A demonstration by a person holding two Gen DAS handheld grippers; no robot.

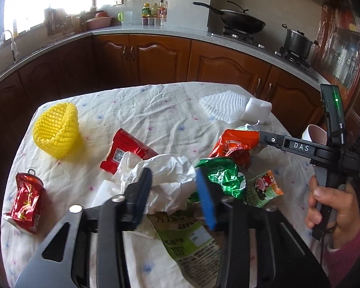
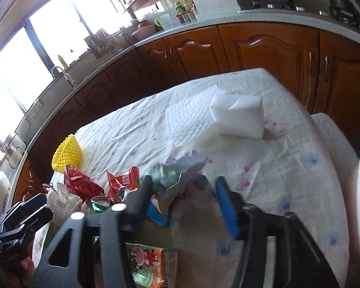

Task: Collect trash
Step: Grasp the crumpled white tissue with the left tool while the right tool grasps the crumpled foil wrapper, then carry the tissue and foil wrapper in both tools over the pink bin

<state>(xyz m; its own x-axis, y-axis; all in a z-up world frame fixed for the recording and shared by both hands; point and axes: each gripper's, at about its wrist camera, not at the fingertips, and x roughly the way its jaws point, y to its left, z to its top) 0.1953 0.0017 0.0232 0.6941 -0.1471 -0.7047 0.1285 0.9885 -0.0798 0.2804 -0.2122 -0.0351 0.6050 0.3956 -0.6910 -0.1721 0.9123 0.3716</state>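
Trash lies on a white tablecloth [image 1: 160,110]. My left gripper [image 1: 174,187] is open above a crumpled white plastic bag [image 1: 165,170], its fingers on either side of it. Beside it lie a green foil wrapper [image 1: 223,175], an orange snack bag [image 1: 237,144], a red wrapper [image 1: 124,151], a crushed red can [image 1: 26,201] and a yellow foam net [image 1: 57,129]. My right gripper [image 2: 183,192] is open around a crumpled pale wrapper [image 2: 180,170]; I cannot tell if it touches. It also shows in the left wrist view [image 1: 259,135], by the orange bag.
A white foam net [image 1: 223,105] and a white sponge block [image 1: 258,109] lie at the far right of the table. A pink cup [image 1: 314,133] stands at the right edge. A green label wrapper [image 1: 187,240] and a cartoon carton [image 1: 264,189] lie near me. Wooden kitchen cabinets [image 1: 156,57] stand behind.
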